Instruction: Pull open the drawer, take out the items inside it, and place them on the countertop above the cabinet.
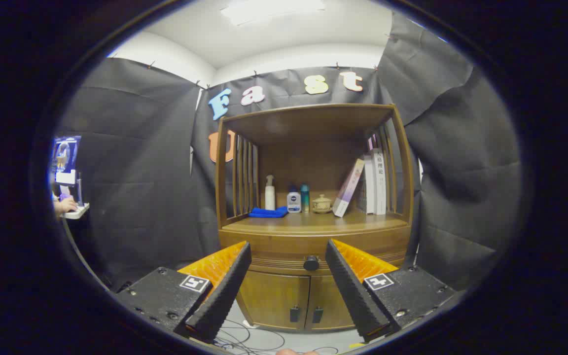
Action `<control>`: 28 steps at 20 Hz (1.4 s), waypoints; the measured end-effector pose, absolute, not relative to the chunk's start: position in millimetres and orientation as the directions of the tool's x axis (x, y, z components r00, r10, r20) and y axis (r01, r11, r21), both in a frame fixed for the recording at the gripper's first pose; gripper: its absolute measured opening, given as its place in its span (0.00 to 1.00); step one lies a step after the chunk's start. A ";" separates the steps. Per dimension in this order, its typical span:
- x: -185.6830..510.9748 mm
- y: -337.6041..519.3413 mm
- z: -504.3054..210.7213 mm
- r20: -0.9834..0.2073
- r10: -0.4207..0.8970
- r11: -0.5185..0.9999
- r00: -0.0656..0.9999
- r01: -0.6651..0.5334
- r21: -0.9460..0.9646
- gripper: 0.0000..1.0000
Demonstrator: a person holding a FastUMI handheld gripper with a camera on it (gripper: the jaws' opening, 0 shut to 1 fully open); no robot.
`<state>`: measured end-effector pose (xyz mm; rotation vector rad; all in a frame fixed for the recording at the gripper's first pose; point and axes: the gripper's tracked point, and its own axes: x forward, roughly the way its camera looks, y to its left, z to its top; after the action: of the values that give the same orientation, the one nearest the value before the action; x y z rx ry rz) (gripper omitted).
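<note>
Black cloth drapes the booth behind a wooden cabinet with an open shelf section on top. Its drawer sits closed beneath the countertop, the dark round knob showing between the fingers and beyond their tips. The gripper is spread wide, grasping nothing, its ribbed black pads apart on either side of the knob. On the countertop stand a white spray bottle, a small white bottle, a teal bottle, a lidded ceramic pot and leaning books, with a folded blue cloth beside them. Below the drawer are two cabinet doors; cables lie on the floor. Far off to the left, a hand rests at a small stand under a screen.
</note>
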<state>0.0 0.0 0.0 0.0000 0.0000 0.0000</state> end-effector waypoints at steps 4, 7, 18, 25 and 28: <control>8.0 -0.4 -14.9 -0.037 -0.021 1.000 0.999 0.022 0.011 0.99; 11.6 1.5 -14.7 -0.049 -0.013 1.000 0.999 0.013 0.004 0.99; 14.0 1.1 -13.8 -0.054 -0.013 1.000 0.998 0.013 0.001 0.99; 40.0 -9.3 -24.2 -0.076 -0.029 1.000 0.997 0.029 0.000 0.99; 61.7 -17.9 -30.6 -0.092 -0.032 0.999 0.995 0.032 0.004 0.99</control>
<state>61.7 -17.9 -30.6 0.0056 0.0922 -0.0321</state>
